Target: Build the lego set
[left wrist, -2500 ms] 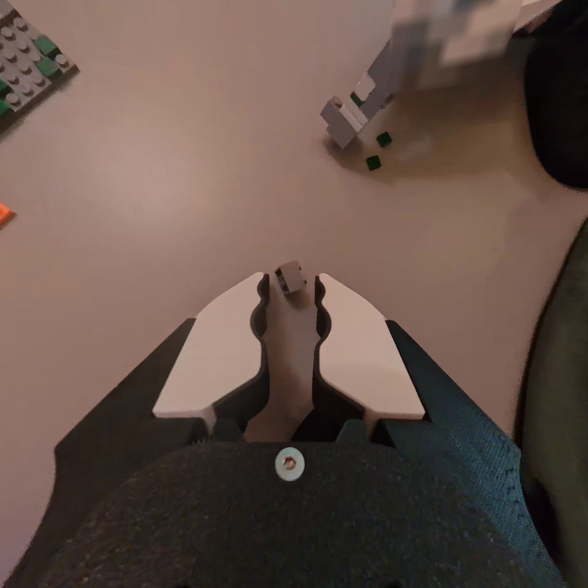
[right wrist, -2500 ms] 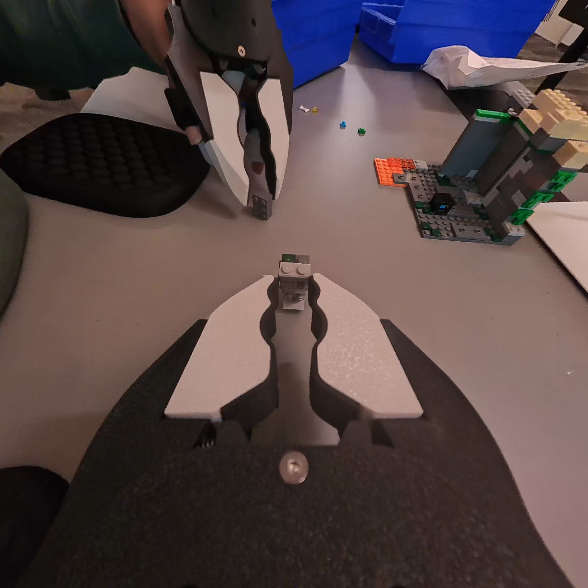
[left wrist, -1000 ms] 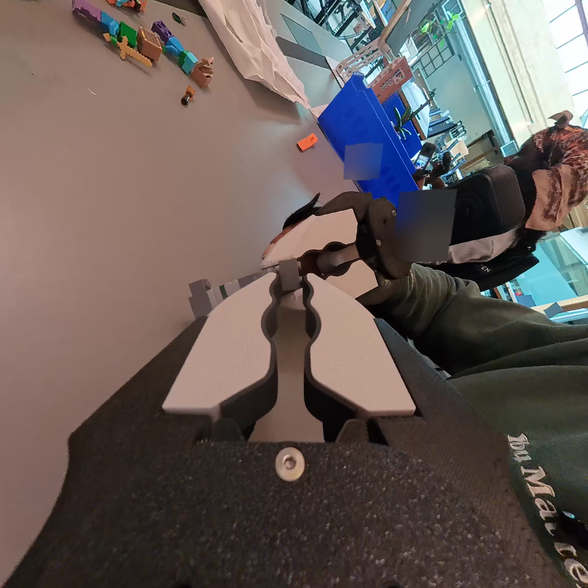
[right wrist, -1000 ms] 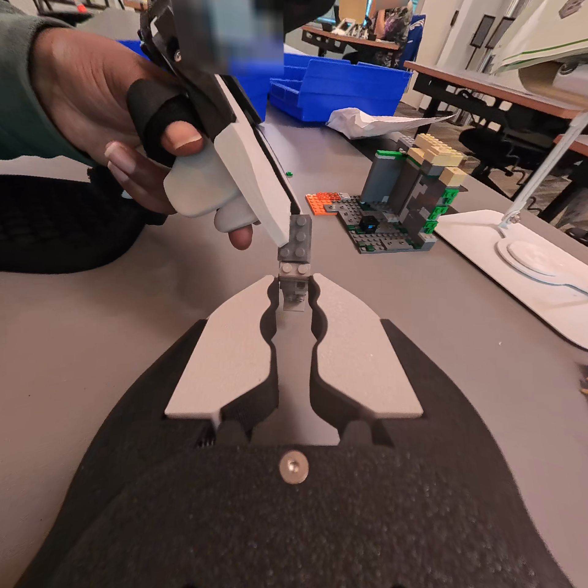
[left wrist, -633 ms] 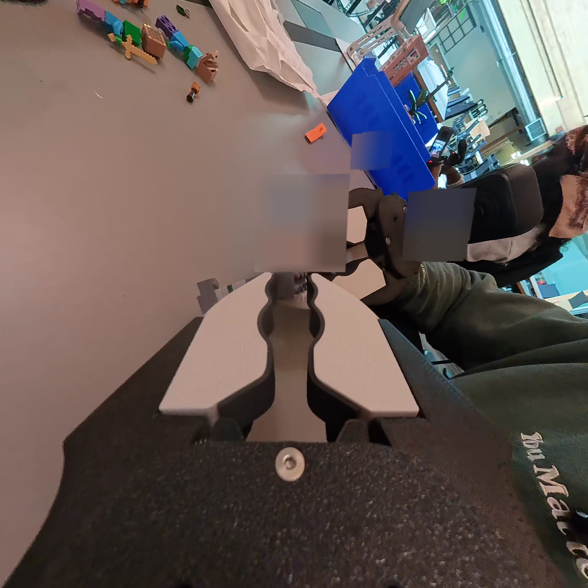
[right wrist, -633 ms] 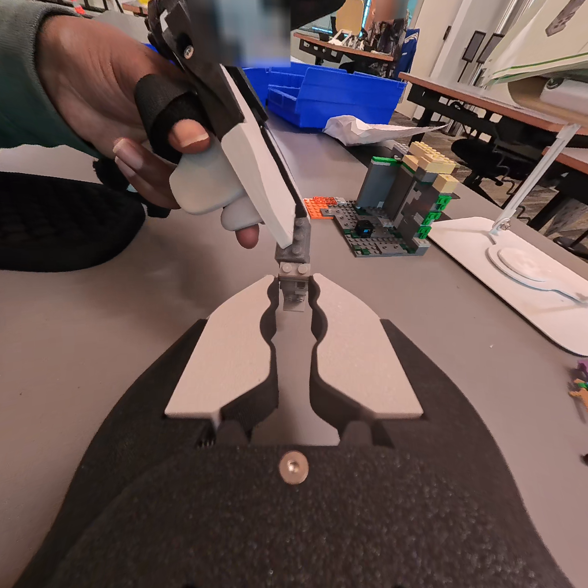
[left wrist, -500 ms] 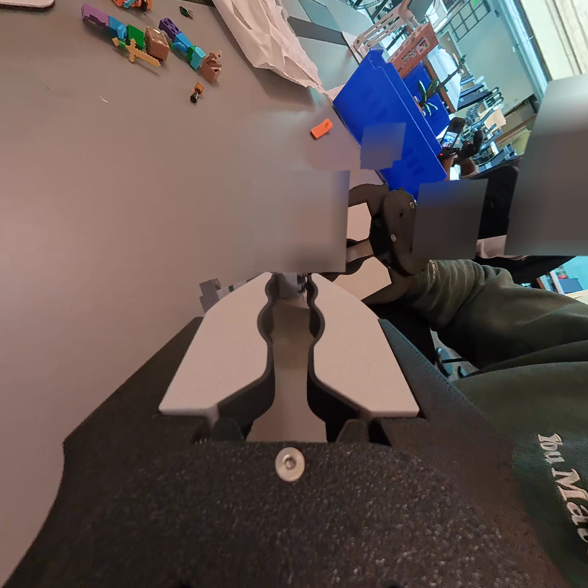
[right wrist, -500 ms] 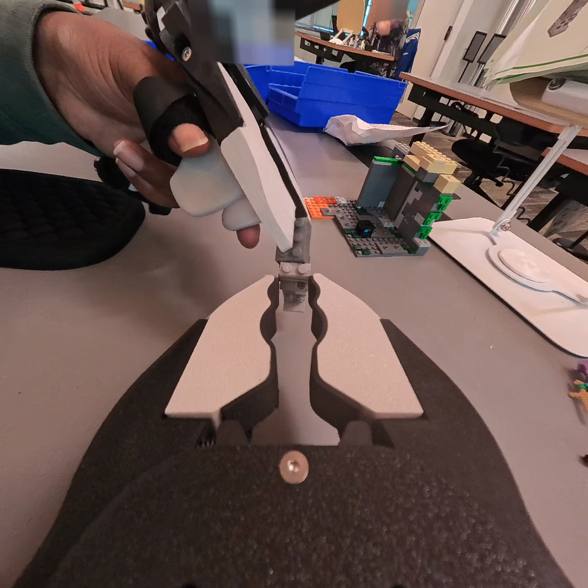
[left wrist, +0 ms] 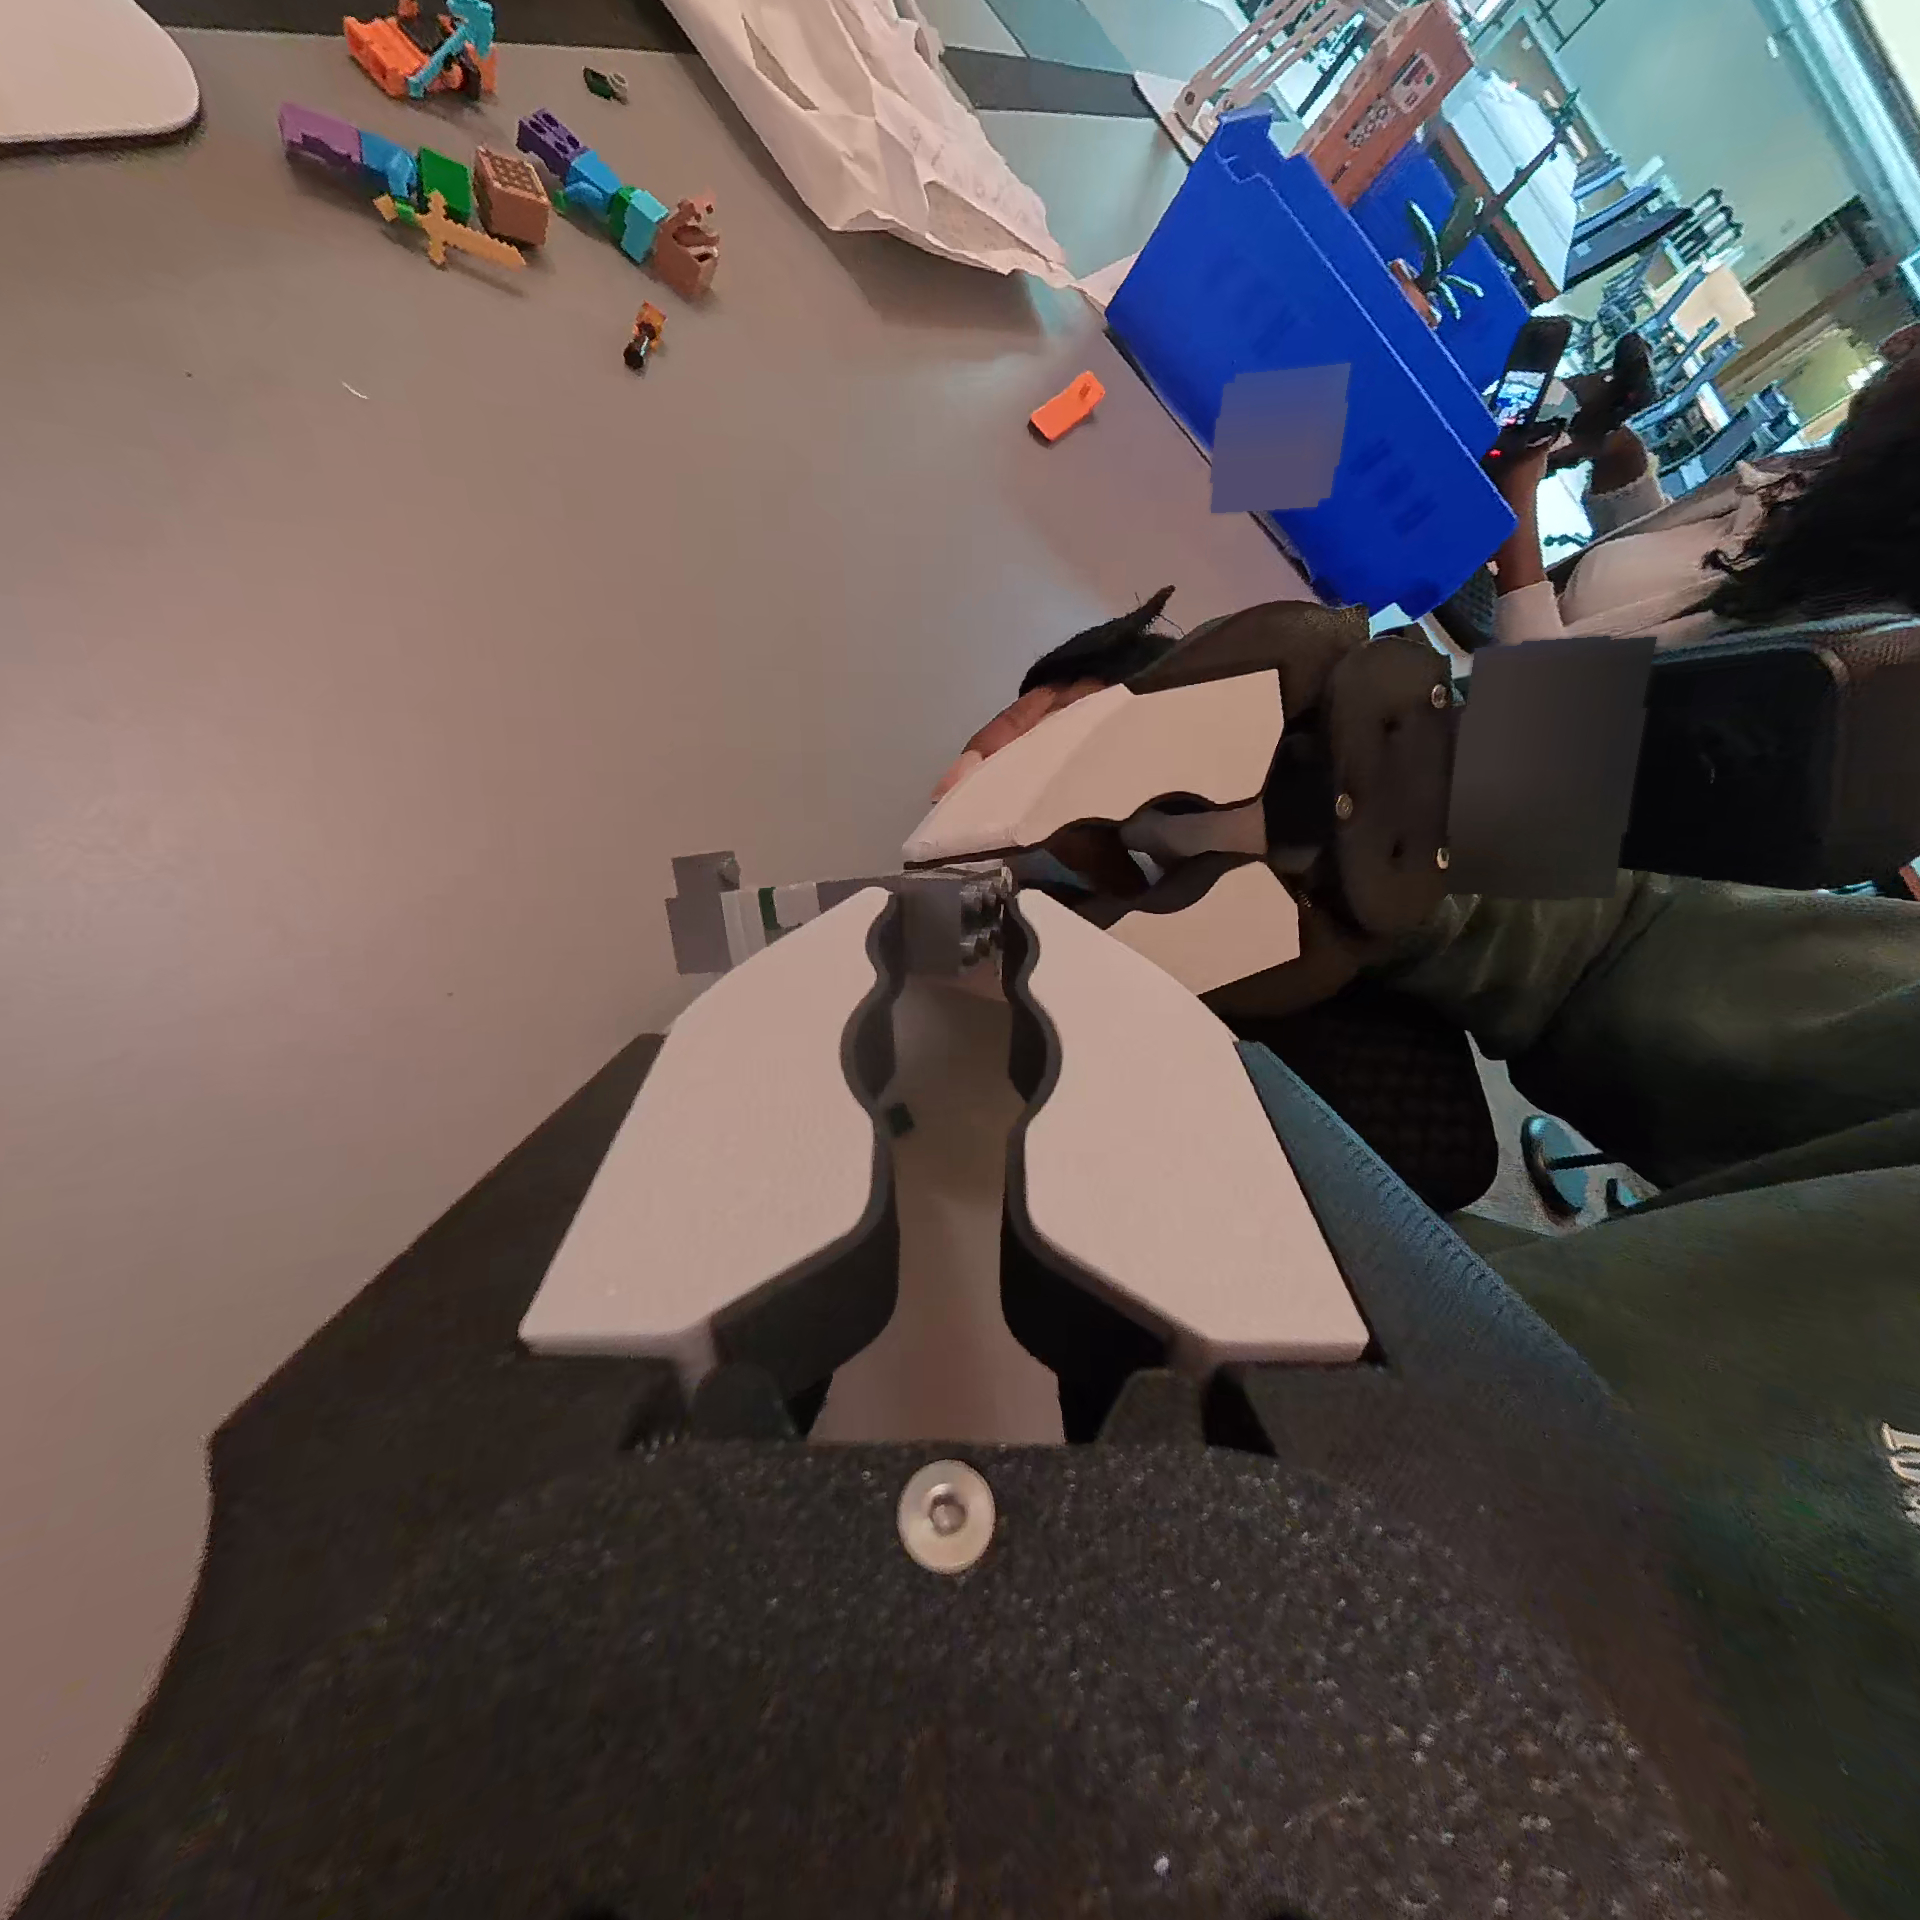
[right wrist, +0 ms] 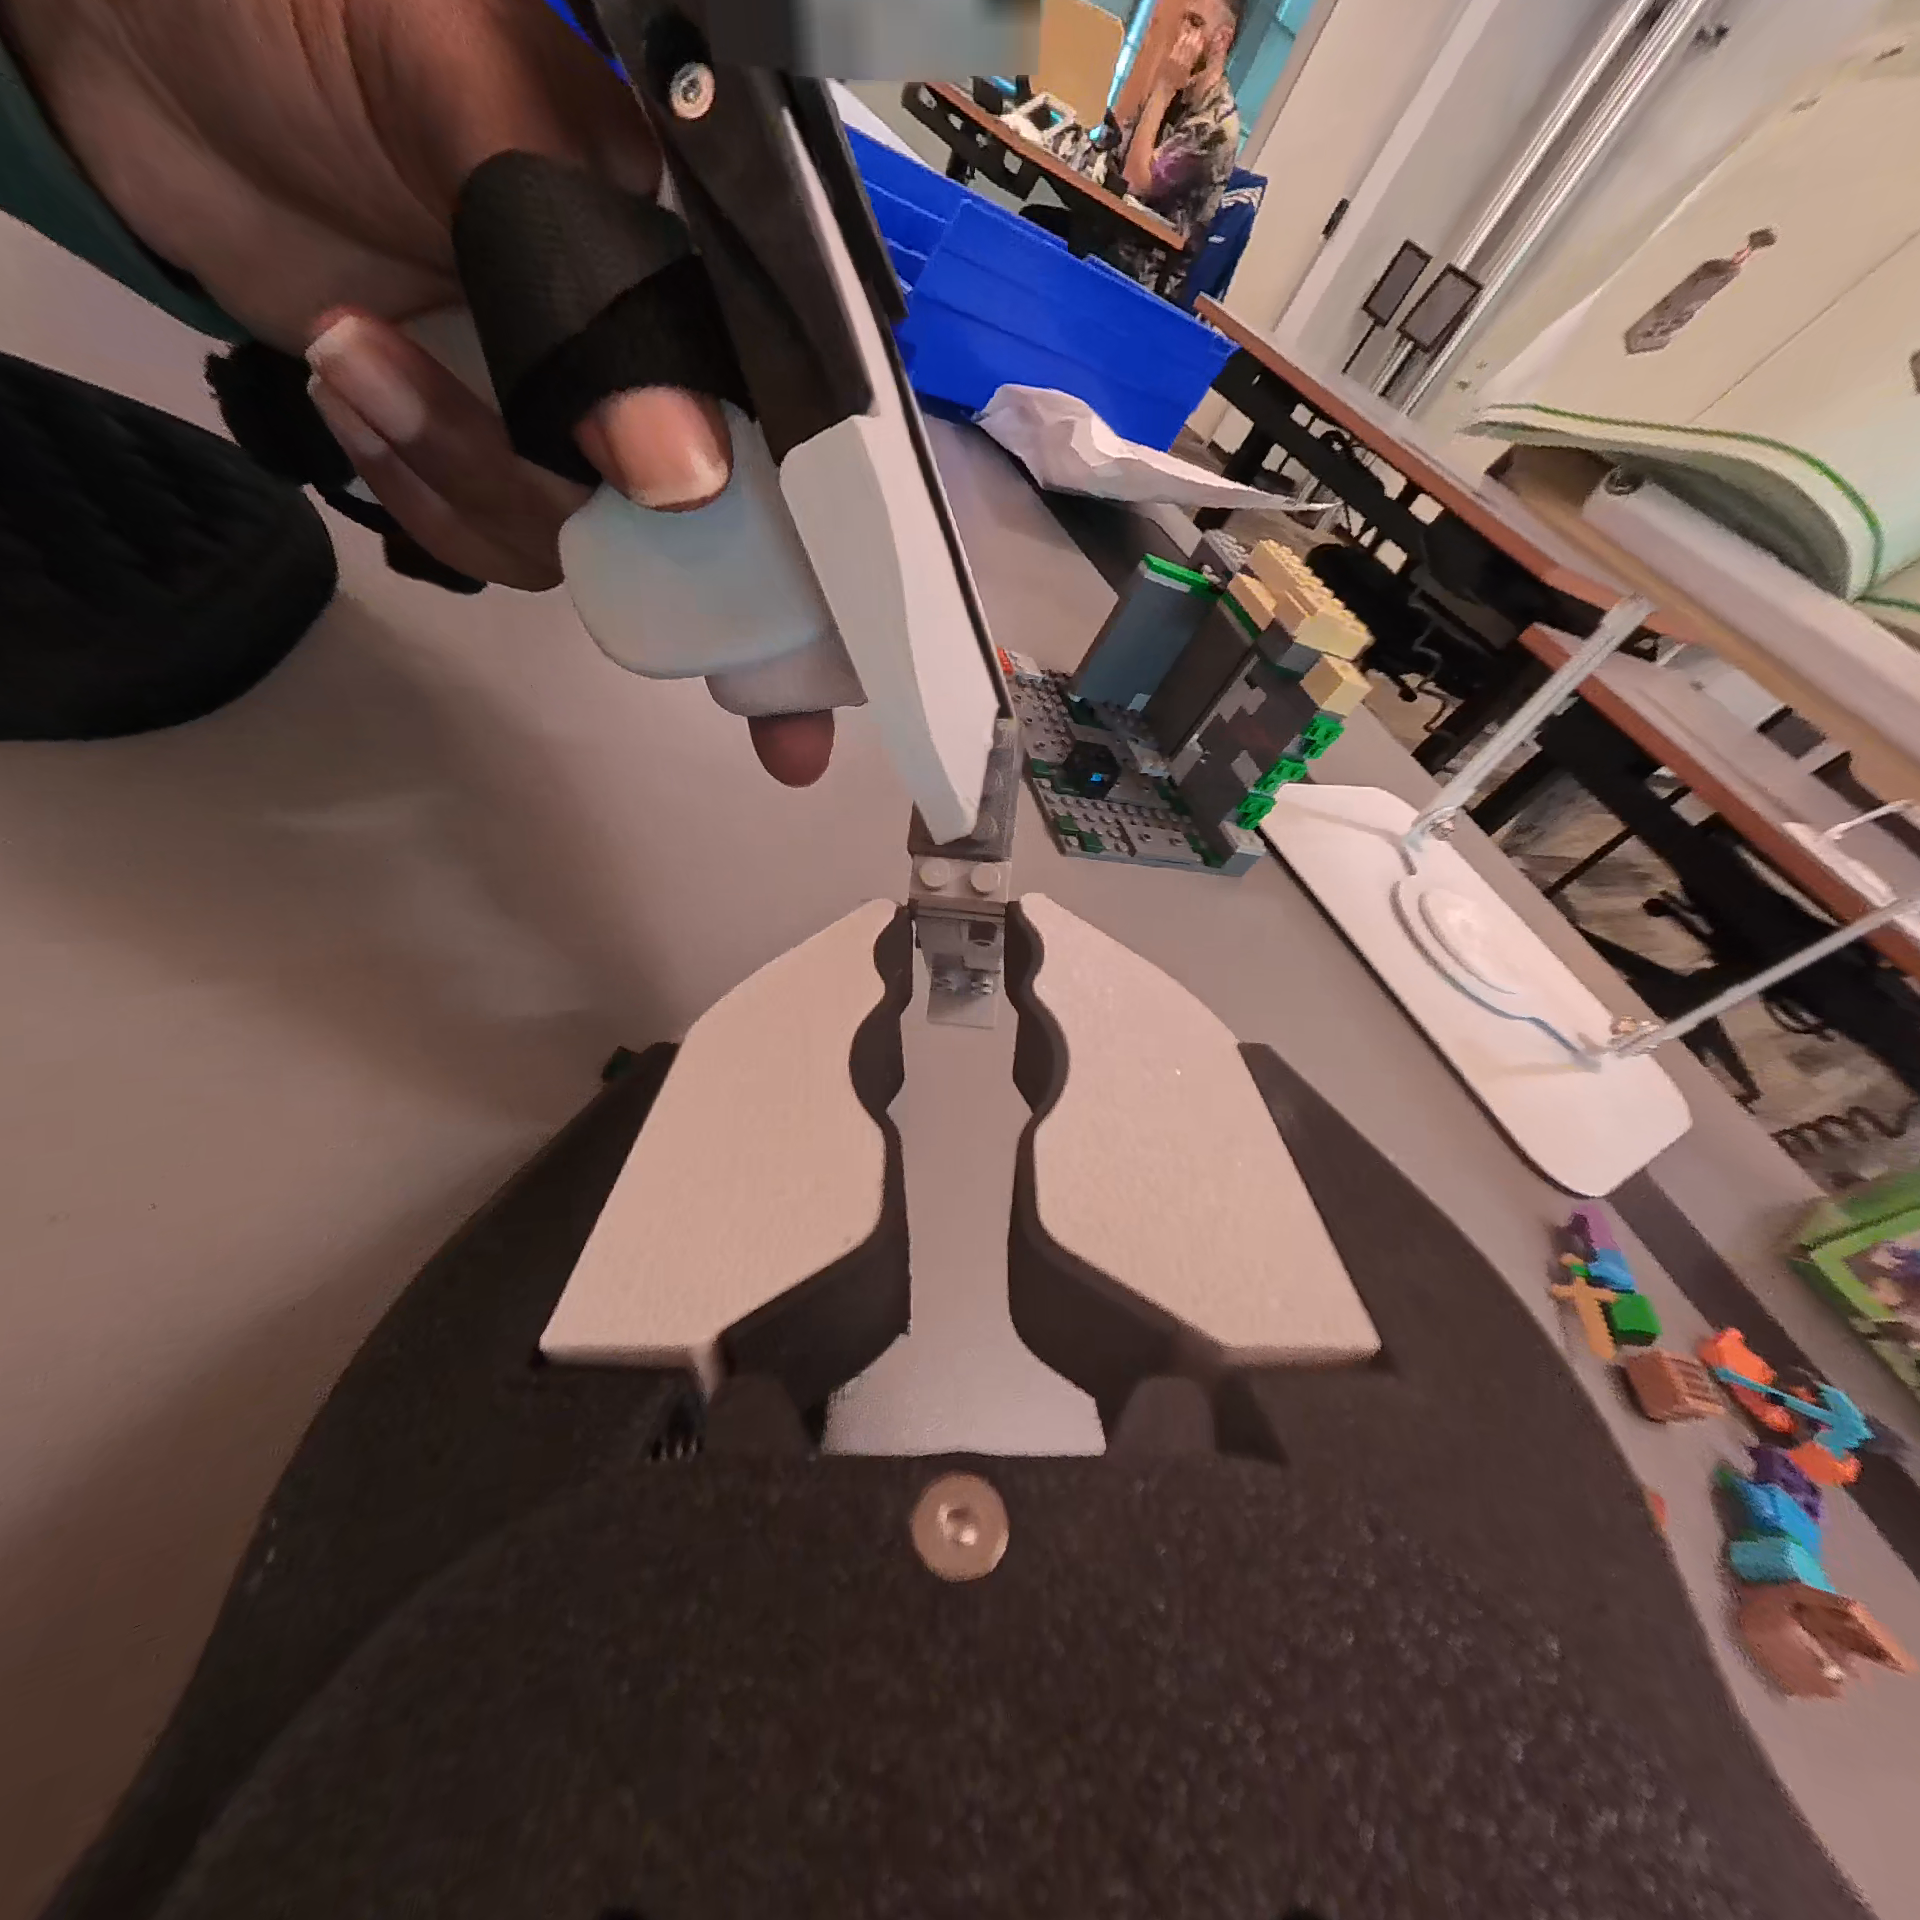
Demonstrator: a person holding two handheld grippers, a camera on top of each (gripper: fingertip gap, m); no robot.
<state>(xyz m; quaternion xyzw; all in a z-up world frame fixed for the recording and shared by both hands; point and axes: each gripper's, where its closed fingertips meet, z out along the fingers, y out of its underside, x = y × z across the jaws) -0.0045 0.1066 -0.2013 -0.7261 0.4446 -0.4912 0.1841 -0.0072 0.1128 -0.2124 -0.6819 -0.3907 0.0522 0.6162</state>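
My left gripper (left wrist: 953,912) is shut on a dark grey brick (left wrist: 940,935). My right gripper (right wrist: 958,920) is shut on a small light grey Lego assembly (right wrist: 961,961) with two studs on top. Both are held above the grey table (right wrist: 312,883). In the right wrist view the left gripper's white fingers (right wrist: 904,675) come down from the upper left and hold the dark grey brick (right wrist: 1000,790) against the top of the assembly. In the left wrist view the right gripper's fingers (left wrist: 1122,769) reach in from the right, and part of the assembly (left wrist: 717,920) sticks out to the left.
A partly built grey, tan and green Lego model (right wrist: 1195,727) stands on the table behind. Blue bins (right wrist: 1039,312), crumpled paper (left wrist: 883,135), a white lamp base (right wrist: 1455,987), loose coloured figures (left wrist: 499,197) and a black pad (right wrist: 125,571) lie around. The grippers are tip to tip, or close to it.
Both grippers rose from the table and came together. The left gripper's brick moved onto the top of the assembly, and both views have tilted since half a second ago.
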